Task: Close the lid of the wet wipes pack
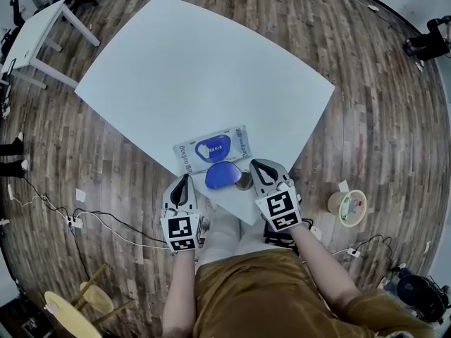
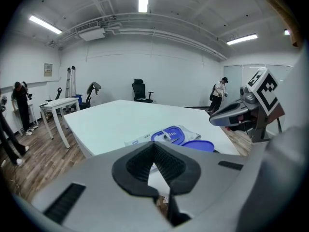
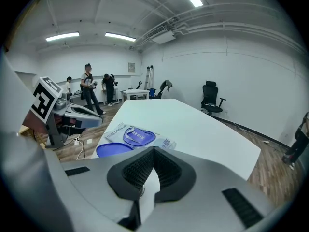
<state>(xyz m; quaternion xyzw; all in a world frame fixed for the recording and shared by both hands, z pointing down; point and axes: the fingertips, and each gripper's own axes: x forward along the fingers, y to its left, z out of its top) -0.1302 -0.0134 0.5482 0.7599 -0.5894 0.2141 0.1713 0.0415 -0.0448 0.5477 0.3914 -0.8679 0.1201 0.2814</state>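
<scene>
The wet wipes pack (image 1: 213,148) lies flat near the front corner of the white table (image 1: 197,69). Its blue oval lid (image 1: 224,176) is flipped open toward me and rests on the table beside the pack's opening. My left gripper (image 1: 184,182) is shut and empty, just left of the lid at the table edge. My right gripper (image 1: 255,165) is also shut and empty, just right of the lid. In the left gripper view the pack (image 2: 169,135) and lid (image 2: 198,145) lie ahead. The right gripper view shows the pack (image 3: 137,136) and lid (image 3: 113,150) ahead to the left.
A tape roll (image 1: 348,207) and cables (image 1: 91,220) lie on the wooden floor. A wooden stool (image 1: 74,308) stands at lower left, and a second white table (image 1: 35,34) at far left. An office chair (image 2: 141,91) and people stand farther back.
</scene>
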